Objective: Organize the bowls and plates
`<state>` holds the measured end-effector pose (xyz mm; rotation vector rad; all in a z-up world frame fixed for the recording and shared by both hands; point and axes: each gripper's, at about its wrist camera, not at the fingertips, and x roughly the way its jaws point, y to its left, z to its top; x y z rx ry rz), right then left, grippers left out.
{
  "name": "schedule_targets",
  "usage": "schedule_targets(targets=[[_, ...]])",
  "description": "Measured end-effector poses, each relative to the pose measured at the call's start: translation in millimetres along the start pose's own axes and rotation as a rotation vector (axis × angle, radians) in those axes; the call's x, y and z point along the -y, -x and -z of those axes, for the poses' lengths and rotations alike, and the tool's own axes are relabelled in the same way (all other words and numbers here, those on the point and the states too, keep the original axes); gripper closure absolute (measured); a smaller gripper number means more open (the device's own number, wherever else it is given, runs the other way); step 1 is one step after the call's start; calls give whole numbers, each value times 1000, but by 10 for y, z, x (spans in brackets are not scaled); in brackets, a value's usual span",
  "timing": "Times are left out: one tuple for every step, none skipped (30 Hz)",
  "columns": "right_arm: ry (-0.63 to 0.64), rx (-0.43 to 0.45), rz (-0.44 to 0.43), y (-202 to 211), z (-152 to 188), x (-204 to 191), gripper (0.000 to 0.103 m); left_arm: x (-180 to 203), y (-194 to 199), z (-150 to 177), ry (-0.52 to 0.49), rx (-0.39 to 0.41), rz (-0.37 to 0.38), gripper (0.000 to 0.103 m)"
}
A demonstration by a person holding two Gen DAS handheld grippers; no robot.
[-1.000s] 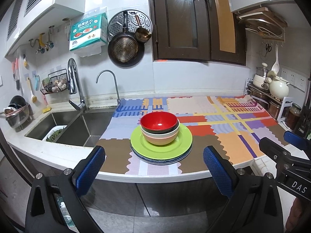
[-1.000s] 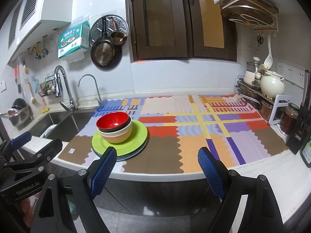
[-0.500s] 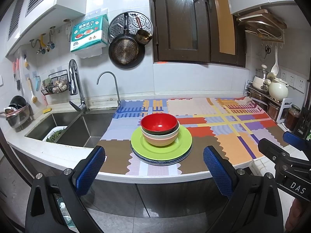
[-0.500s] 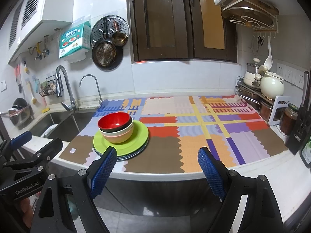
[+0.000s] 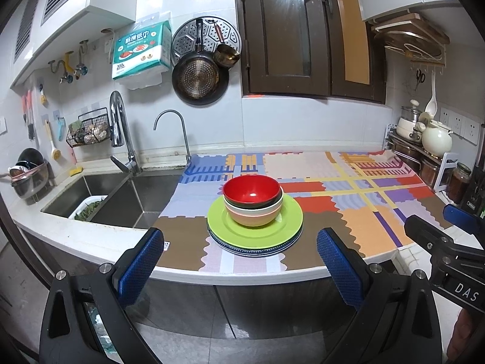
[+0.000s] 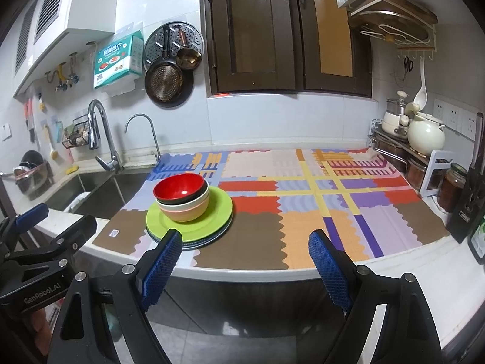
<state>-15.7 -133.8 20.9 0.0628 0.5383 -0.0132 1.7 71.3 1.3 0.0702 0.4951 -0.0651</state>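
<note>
A red bowl (image 5: 251, 190) (image 6: 178, 186) tops a nest of bowls, a dark one and a tan one (image 5: 253, 216) below it. The nest stands on a lime green plate (image 5: 272, 232) (image 6: 212, 215), which lies on darker plates near the counter's front edge. My left gripper (image 5: 239, 257) hangs open in front of the counter, short of the stack, nothing between its blue pads. My right gripper (image 6: 245, 259) is open too, to the right of the stack and off the counter edge. Each gripper shows at the side of the other's view.
A patchwork mat (image 5: 348, 194) covers the counter, bare to the right of the stack. A sink (image 5: 127, 197) with two taps lies to the left. Pots, a white kettle (image 5: 436, 139) and jars crowd the right end. Pans hang on the wall.
</note>
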Motion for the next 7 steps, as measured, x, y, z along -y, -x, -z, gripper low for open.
schedule_targets(targets=[[0,1,0,1,0,-2,17,-4,-2,-4,0,0,0,0],[-1,0,0,0,-1,-1,17,-7,-6,-7,1,-1,-1,0],[0,0,0,0,-1,-2,17,-8,-9,-9,2,-3,-1,0],[1,-1,-1,-2,-2,-5,17,-10,-12,-10,2,-4,0,0],[1,0,0,-4,-2,-7,17,-11,-23,-13,2,-6,2,0],[1,-1,0,-5,-2,-6,17,-14,-25,-13,3,-7,2,0],[1,-2,-2,-7,-2,-7,17,-16,-27,-14,4,-8,2,0]])
